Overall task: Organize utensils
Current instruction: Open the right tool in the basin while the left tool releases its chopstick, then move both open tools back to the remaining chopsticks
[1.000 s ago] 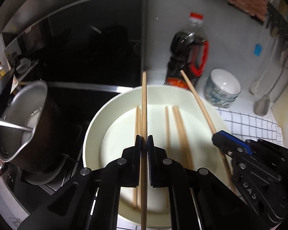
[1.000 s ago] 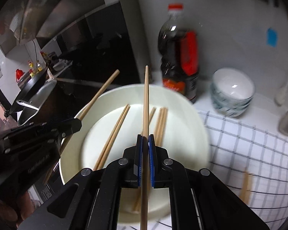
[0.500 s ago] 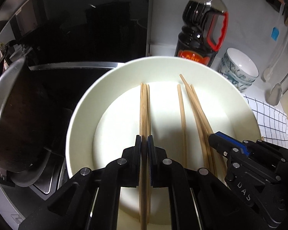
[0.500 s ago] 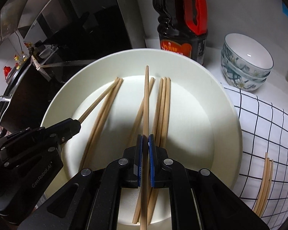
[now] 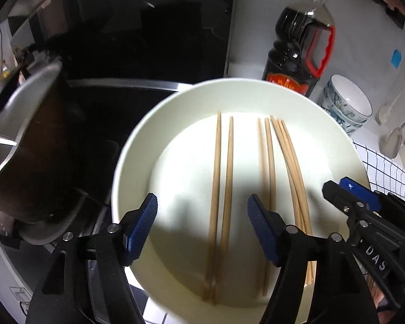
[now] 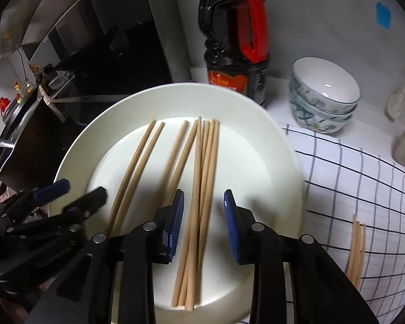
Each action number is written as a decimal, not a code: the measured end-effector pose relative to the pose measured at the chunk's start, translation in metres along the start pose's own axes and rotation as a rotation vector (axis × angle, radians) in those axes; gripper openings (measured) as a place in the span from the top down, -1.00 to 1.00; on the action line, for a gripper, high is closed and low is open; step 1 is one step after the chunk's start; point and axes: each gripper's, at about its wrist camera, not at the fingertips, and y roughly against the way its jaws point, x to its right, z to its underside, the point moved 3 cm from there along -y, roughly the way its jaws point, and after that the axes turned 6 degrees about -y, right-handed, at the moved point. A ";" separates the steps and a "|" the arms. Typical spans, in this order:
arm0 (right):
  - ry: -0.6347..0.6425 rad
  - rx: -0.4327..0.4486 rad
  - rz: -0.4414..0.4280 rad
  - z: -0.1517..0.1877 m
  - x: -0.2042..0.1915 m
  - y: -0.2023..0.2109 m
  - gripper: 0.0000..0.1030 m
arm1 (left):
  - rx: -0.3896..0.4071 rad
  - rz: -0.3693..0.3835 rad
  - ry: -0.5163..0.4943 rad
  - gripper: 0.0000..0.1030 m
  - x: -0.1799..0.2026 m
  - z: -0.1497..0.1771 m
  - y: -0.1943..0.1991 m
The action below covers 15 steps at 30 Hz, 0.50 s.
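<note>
I had just been opening both jaws over the plate point(image 5: 137, 145): the left hand-held gripper point(image 5: 202, 226) stood wide, the right hand-held gripper point(image 6: 203, 224) partly open, so the chopsticks point(image 6: 202, 178) lay released side by side; more chopsticks point(image 6: 356, 251) waited on the cloth point(image 6: 364, 178).

**Chopsticks on the white plate**

Plain light-wood chopsticks point(image 6: 194, 189) lay flat in the well of the round white plate point(image 6: 280, 162), roughly parallel, tips toward its far rim. The left wrist view showed a leftmost pair point(image 5: 221, 178) side by side with a narrow gap, a second pair right of centre, and a bundle of three nearest the plate's right rim, touching one another. A further small bunch point(image 6: 357, 248) lay off the plate, to its right.
</note>
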 end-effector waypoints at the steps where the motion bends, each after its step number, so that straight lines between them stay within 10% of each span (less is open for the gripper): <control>1: -0.008 0.005 -0.006 0.002 0.002 0.004 0.38 | -0.001 0.000 -0.001 -0.33 0.000 0.001 0.003; 15: -0.044 0.027 -0.011 0.035 0.030 0.058 0.10 | 0.028 -0.003 -0.030 -0.51 0.028 0.019 0.046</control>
